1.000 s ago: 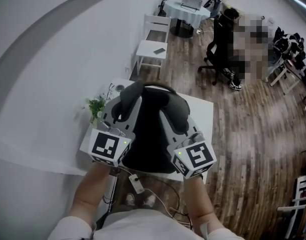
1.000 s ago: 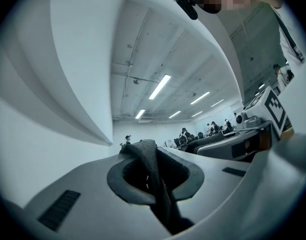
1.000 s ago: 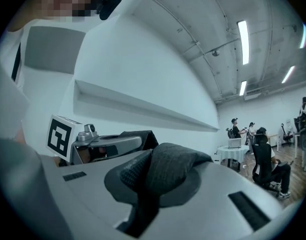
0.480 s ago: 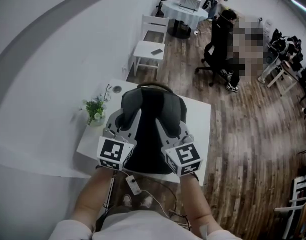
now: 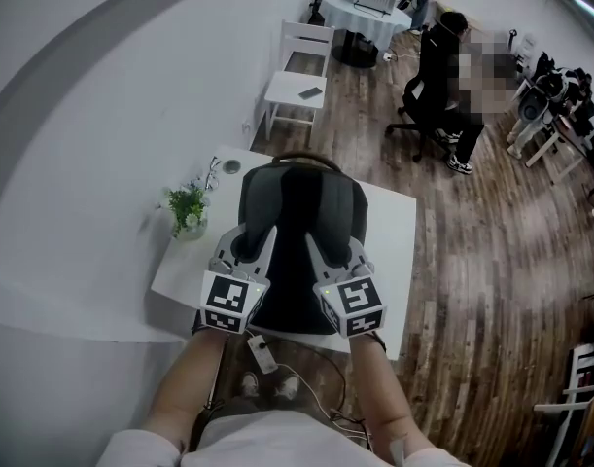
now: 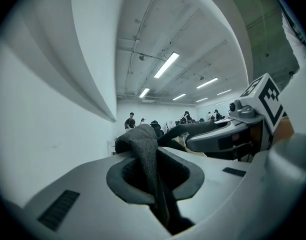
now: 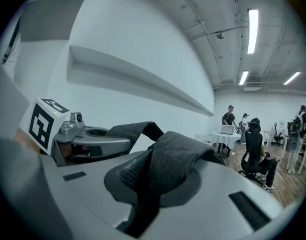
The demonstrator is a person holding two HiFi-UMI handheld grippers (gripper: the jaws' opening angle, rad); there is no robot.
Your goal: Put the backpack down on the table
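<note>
Backpack (image 5: 301,212) lower, straps (image 6: 145,149) pinched in hand-held grippers (image 5: 246,246) (image 5: 333,253)

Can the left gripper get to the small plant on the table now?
Probably not yet. The left gripper is shut on a backpack strap. The plant stands near, to its left, with nothing between them, but the gripper must let go first.

White sleeves (image 5: 131,448); grey grippers (image 5: 246,242) (image 5: 333,247) with black-and-white marker cubes (image 5: 228,302).

Backpack (image 5: 298,217) black, dark grey; table (image 5: 392,246) white; plant (image 5: 187,206) green; floor (image 5: 481,290) brown wood-grain planks.
</note>
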